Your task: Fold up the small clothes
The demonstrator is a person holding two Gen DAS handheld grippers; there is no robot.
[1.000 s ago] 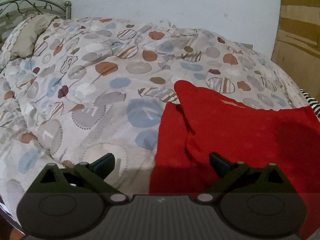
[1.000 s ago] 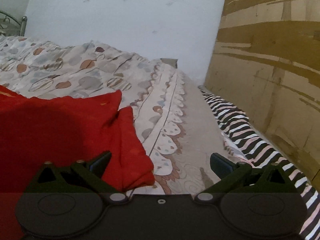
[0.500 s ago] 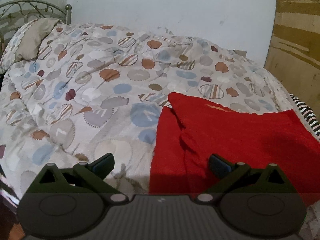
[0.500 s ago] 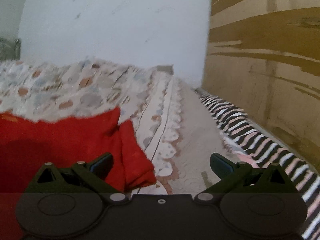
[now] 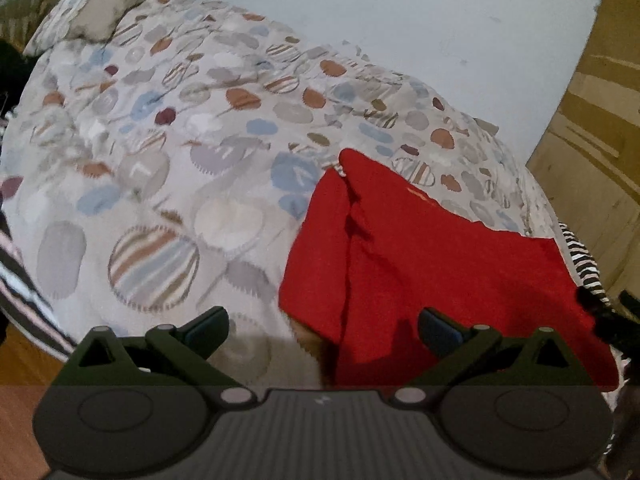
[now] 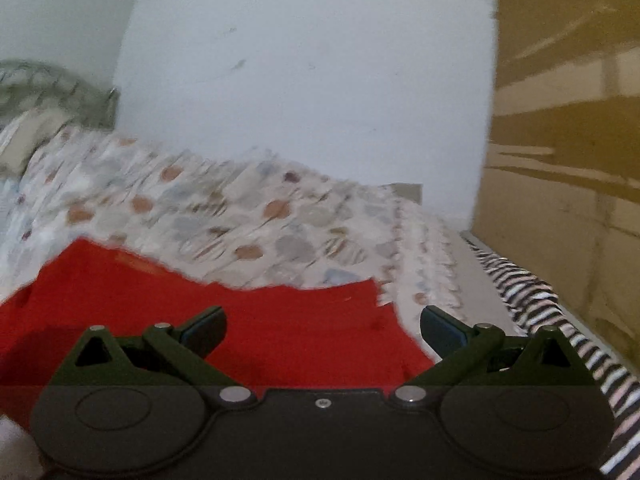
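Note:
A red garment lies folded on the patterned quilt, with a folded flap along its left side. My left gripper hangs open above the garment's near left corner, nothing between its fingers. In the right wrist view the same red garment fills the lower left, blurred by motion. My right gripper is open over its right part, holding nothing. A dark bit of the right gripper shows at the garment's right edge in the left wrist view.
A pillow and metal bed frame sit at the head of the bed. A zebra-striped sheet runs along the right side, beside a wooden panel. A white wall stands behind. Wooden floor shows lower left.
Both grippers have pulled back and risen from the garment, staying open. The left view has tilted and now takes in more of the quilt; the right view has swung left over the garment.

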